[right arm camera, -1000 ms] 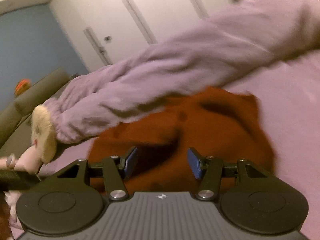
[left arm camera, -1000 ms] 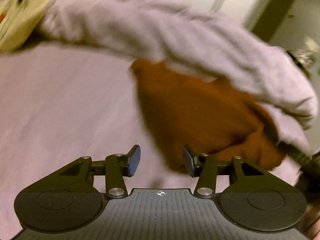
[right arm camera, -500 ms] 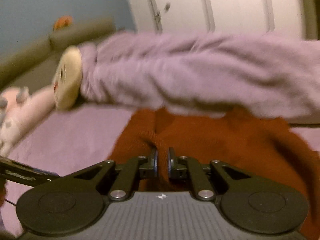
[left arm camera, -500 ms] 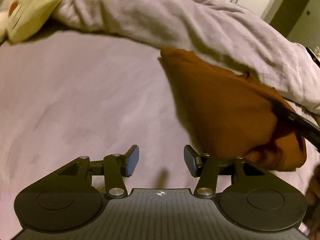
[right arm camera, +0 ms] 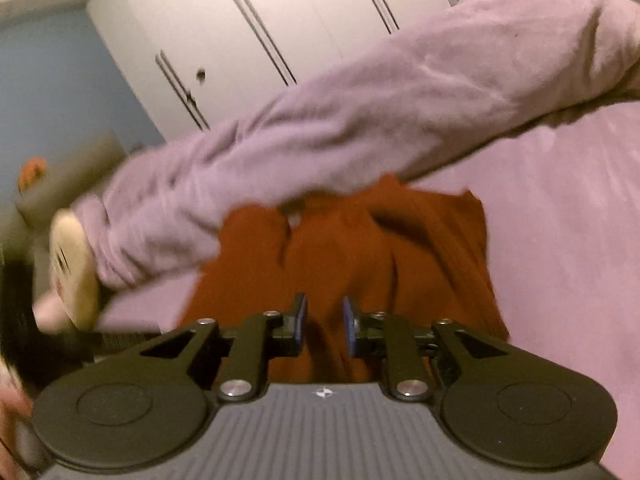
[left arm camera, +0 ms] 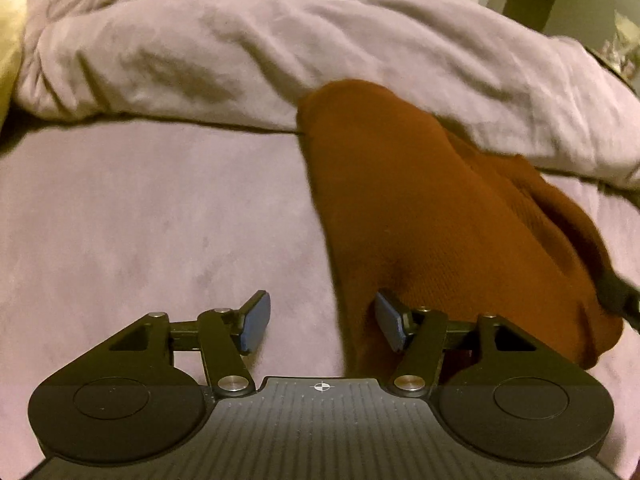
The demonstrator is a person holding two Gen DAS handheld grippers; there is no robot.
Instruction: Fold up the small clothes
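Note:
A rust-orange knit garment (left arm camera: 432,216) lies bunched on the lilac bedsheet (left arm camera: 140,220), its far edge against a rolled lilac blanket (left arm camera: 280,52). My left gripper (left arm camera: 322,322) is open, low over the sheet; the garment's left edge lies between its fingers, close to the right pad (left arm camera: 390,326). In the right wrist view the garment (right arm camera: 392,248) fills the middle. My right gripper (right arm camera: 323,322) has its jaws partly apart with orange cloth between the pads, not clearly pinched. The other gripper's dark tip (left arm camera: 618,294) pokes into the garment at the right.
A cream plush toy (right arm camera: 74,268) lies at the blanket's left end. White wardrobe doors (right arm camera: 280,28) and a blue wall stand behind the bed. A pink soft toy (right arm camera: 50,306) sits by the plush.
My right gripper shut on the orange cloth half a second ago and has now opened part way. My left gripper has moved closer to the garment's left edge, staying open.

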